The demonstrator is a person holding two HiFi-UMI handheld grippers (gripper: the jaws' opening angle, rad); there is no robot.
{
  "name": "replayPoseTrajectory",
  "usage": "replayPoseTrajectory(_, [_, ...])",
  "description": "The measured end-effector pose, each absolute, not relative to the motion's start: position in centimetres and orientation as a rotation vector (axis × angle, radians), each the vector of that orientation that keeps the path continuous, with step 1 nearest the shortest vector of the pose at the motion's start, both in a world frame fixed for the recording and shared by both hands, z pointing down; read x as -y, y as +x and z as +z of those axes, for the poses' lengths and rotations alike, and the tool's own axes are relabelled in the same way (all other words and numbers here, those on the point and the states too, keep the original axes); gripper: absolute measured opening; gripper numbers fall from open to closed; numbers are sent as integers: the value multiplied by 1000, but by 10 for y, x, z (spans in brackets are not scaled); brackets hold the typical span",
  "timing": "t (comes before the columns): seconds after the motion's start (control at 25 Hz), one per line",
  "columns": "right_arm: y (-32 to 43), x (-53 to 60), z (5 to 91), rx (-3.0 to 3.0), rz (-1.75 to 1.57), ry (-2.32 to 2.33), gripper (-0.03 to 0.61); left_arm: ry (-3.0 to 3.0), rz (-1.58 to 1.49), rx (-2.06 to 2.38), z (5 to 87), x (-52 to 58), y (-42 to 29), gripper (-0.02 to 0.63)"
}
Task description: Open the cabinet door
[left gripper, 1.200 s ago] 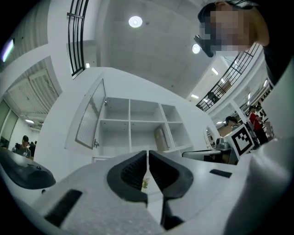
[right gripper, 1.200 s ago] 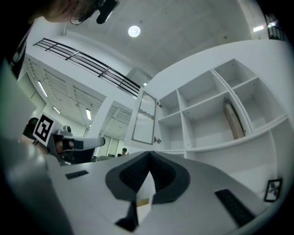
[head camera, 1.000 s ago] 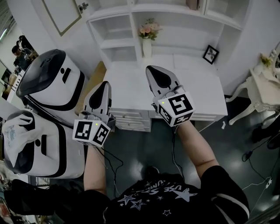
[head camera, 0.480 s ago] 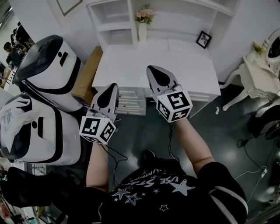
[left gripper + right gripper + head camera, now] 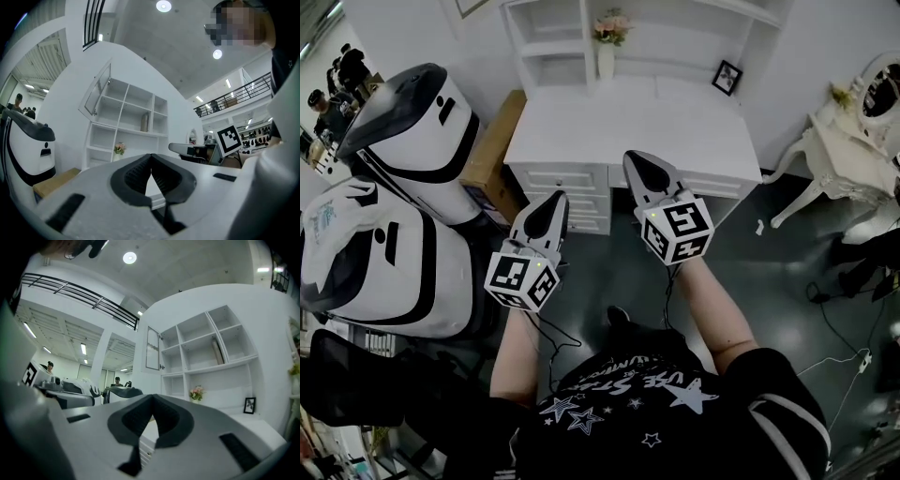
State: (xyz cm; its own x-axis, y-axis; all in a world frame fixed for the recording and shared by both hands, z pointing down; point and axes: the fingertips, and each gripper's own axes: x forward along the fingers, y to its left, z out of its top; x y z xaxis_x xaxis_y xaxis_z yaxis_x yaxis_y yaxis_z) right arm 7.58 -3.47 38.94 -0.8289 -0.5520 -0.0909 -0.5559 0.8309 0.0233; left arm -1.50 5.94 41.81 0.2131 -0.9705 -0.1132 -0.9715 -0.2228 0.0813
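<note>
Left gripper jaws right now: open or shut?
Shut. In the left gripper view, the left gripper's two dark pads meet at their tips, and nothing is held between them.

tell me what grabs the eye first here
The left gripper and right gripper, both shut and empty, fill the middle, pointing toward a white desk. Two bulky white-and-black machines crowd the left edge, and a vase of pink flowers stands at the back of the desk.
</note>
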Motion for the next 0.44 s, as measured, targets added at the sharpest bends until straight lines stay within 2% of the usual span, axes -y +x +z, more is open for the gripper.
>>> replayPoseTrajectory(0.44, [112, -55, 393, -2960, 100, -910, 5, -2487, 258, -1996, 452, -149, 16, 9])
